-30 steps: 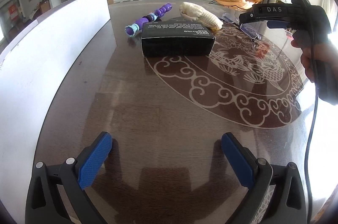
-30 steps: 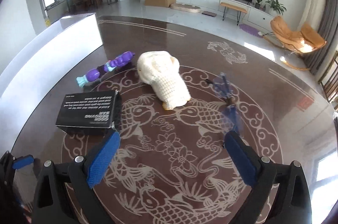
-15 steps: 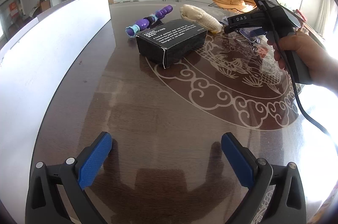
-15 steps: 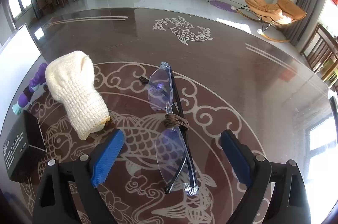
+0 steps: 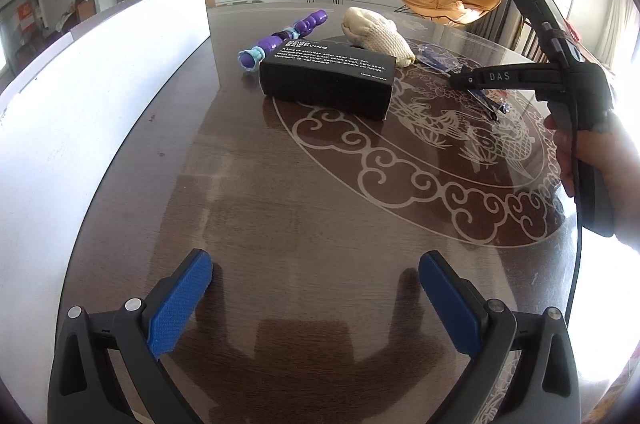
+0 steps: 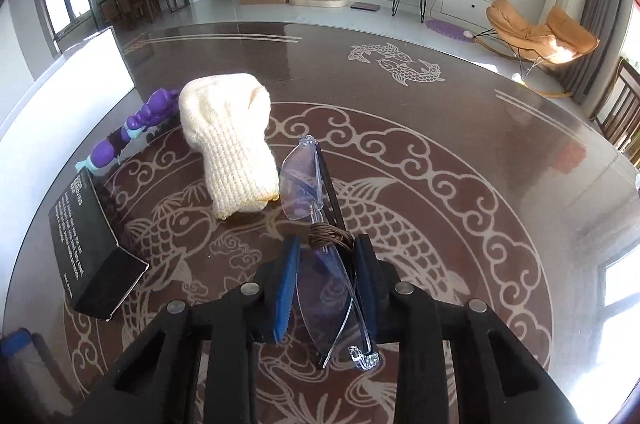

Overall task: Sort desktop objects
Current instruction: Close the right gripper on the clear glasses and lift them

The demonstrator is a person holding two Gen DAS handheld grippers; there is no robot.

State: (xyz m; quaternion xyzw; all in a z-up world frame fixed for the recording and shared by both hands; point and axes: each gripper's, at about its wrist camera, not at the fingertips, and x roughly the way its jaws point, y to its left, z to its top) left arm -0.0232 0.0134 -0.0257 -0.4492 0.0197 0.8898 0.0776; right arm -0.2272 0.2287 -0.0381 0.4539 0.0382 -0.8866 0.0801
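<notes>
My right gripper (image 6: 326,254) is shut on a pair of clear folded glasses (image 6: 310,184) with a brown band around the middle, down on the table. In the left wrist view the right gripper (image 5: 460,80) reaches over the glasses (image 5: 436,60). A cream knitted glove (image 6: 230,140) lies just left of the glasses. A purple toy (image 6: 132,130) and a black box (image 6: 82,238) lie further left. My left gripper (image 5: 316,290) is open and empty over bare table, well short of the black box (image 5: 328,76), glove (image 5: 376,34) and purple toy (image 5: 286,34).
A white board (image 5: 92,72) stands along the table's left side. The dark round table (image 5: 280,204) has a pale fish and cloud pattern. Wooden chairs (image 6: 624,116) stand at the far right edge.
My right gripper has moved forward and closed on the glasses, which were lying between its open fingers half a second ago. My left gripper has stayed open, its view shifting slightly.
</notes>
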